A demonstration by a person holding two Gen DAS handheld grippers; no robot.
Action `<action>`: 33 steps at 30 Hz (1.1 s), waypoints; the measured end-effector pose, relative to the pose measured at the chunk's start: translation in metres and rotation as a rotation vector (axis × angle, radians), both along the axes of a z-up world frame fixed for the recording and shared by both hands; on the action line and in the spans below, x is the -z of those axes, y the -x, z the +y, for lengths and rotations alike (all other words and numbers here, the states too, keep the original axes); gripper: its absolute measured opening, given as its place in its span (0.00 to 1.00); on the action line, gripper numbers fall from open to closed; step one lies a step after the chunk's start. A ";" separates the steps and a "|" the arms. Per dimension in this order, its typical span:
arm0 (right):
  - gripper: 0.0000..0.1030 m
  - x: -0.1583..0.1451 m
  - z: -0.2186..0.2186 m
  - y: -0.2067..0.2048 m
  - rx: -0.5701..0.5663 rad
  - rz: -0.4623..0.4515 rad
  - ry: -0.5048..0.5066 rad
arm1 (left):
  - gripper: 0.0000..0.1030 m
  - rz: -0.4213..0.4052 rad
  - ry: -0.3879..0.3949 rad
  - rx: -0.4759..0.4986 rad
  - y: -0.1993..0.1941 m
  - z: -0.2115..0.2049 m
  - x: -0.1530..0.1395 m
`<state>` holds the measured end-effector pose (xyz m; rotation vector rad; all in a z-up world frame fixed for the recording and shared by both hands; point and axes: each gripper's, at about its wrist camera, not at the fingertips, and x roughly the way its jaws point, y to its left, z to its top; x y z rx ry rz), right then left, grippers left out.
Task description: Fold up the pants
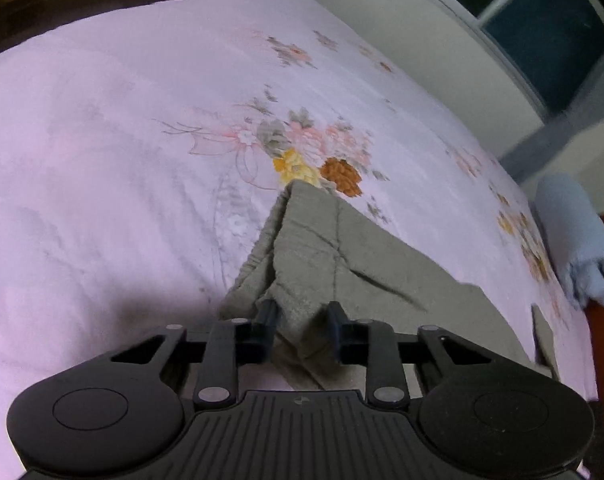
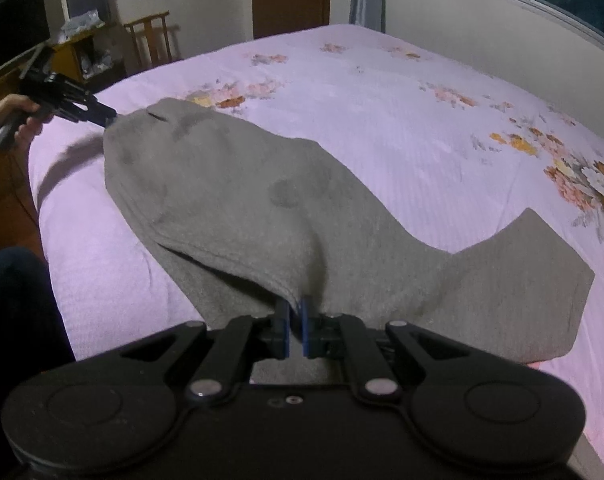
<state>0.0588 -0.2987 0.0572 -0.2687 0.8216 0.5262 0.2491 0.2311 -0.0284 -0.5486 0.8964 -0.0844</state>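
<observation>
Right wrist, fingers (image 2: pixel 296 320) pinching grey pants (image 2: pixel 262 200)

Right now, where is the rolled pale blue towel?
In the left wrist view the rolled pale blue towel lies at the far right, just off the edge of the pink floral bedspread, to the right of the grey fleece pants.

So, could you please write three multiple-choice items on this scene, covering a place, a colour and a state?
1. Where do the pants lie?
A on a chair
B on the bed
C on the floor

2. What colour are the pants?
A grey
B red
C white

3. How is the right gripper?
A wide open and empty
B out of view
C shut on the pants

Key: B, pink floral bedding lies under them; A, the cloth is plain grey; C, its fingers pinch a cloth edge.
</observation>
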 end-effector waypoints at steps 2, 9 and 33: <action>0.00 0.000 -0.004 0.004 0.000 -0.011 -0.012 | 0.26 -0.013 0.020 -0.025 0.005 -0.003 -0.005; 0.00 0.002 -0.005 0.008 -0.003 -0.033 -0.028 | 0.30 0.009 -0.048 -0.093 -0.002 -0.015 -0.005; 0.00 0.053 0.011 0.028 -0.027 -0.043 0.118 | 0.17 0.038 -0.174 -0.048 -0.008 -0.002 -0.005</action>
